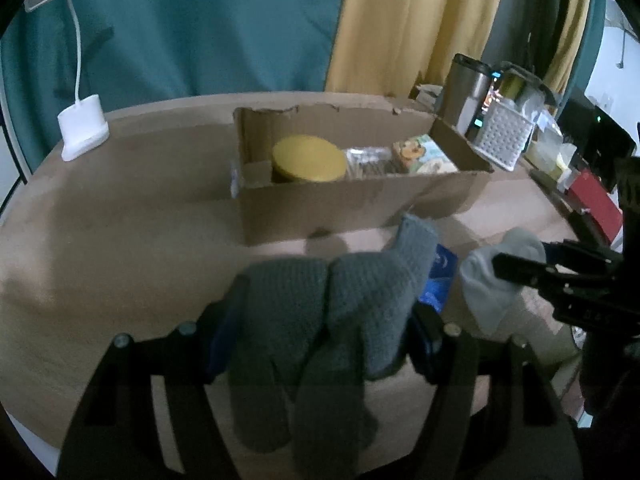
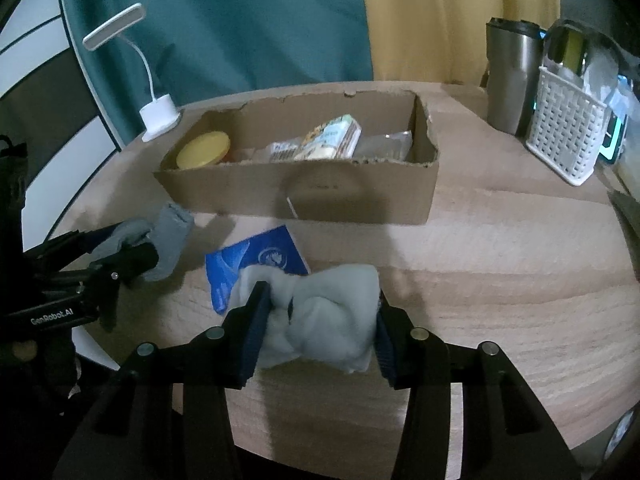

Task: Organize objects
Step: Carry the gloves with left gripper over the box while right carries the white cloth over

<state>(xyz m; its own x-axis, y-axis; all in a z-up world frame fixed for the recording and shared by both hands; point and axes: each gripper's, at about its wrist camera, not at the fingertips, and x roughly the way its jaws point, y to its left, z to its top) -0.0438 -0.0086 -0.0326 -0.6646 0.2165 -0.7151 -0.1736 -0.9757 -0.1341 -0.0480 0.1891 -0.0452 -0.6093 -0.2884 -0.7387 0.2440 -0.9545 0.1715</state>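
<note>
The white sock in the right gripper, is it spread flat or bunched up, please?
Bunched up: the white sock sits as a crumpled ball between the right gripper's closed-in fingers.

Your grey sock [image 1: 320,320] hides part of the blue packet [image 1: 438,280], the white sock [image 2: 324,320] covers its near corner, and the box [image 2: 360,200] walls conceal the jar's [image 2: 204,150] body.
</note>
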